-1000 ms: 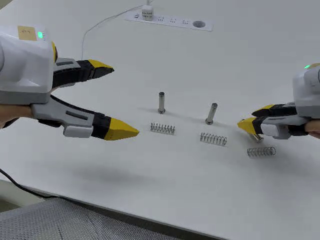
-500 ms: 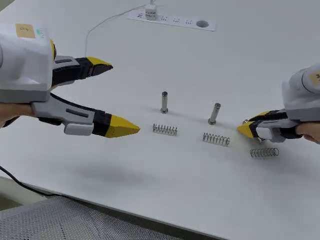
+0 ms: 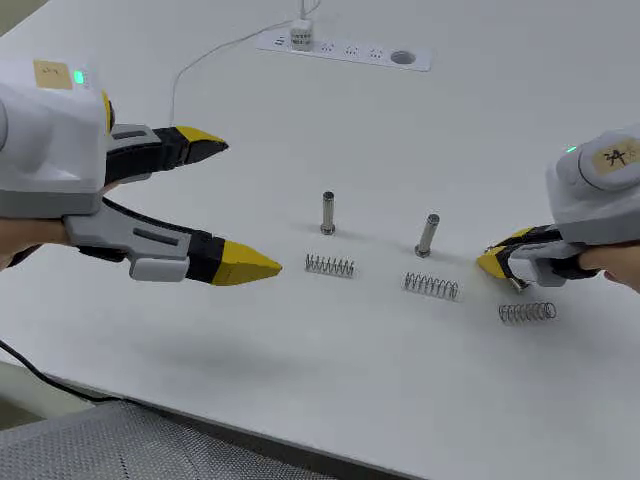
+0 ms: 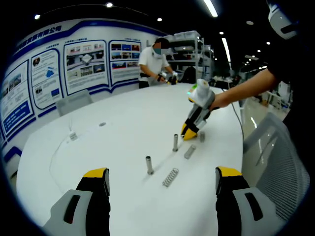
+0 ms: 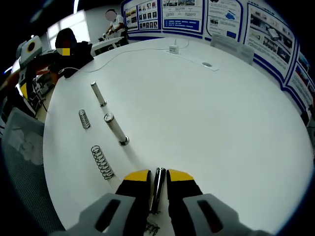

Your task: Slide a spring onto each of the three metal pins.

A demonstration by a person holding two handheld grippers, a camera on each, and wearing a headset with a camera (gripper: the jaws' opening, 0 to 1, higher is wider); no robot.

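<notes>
Head view: three springs [image 3: 431, 286] loose on desk [image 3: 330, 380], none threaded; right gripper [image 3: 492, 262] pinches a pin [image 5: 158, 187], left gripper [image 3: 250, 208] wide open, empty

You're working at wht table [image 3: 300, 390] | pwr strip [image 3: 345, 48] lying at far side | blue-framed posters [image 4: 83, 61] hanging at back | ceiling strip lts [image 4: 212, 7] glowing | mesh chair [image 4: 283, 162] sitting beside you

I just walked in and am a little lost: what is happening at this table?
A person holds two grippers. The right gripper is shut on one metal pin. The left gripper is open, holding nothing. Two more pins stand upright, and three springs lie flat on the table, none on a pin yet.
</notes>
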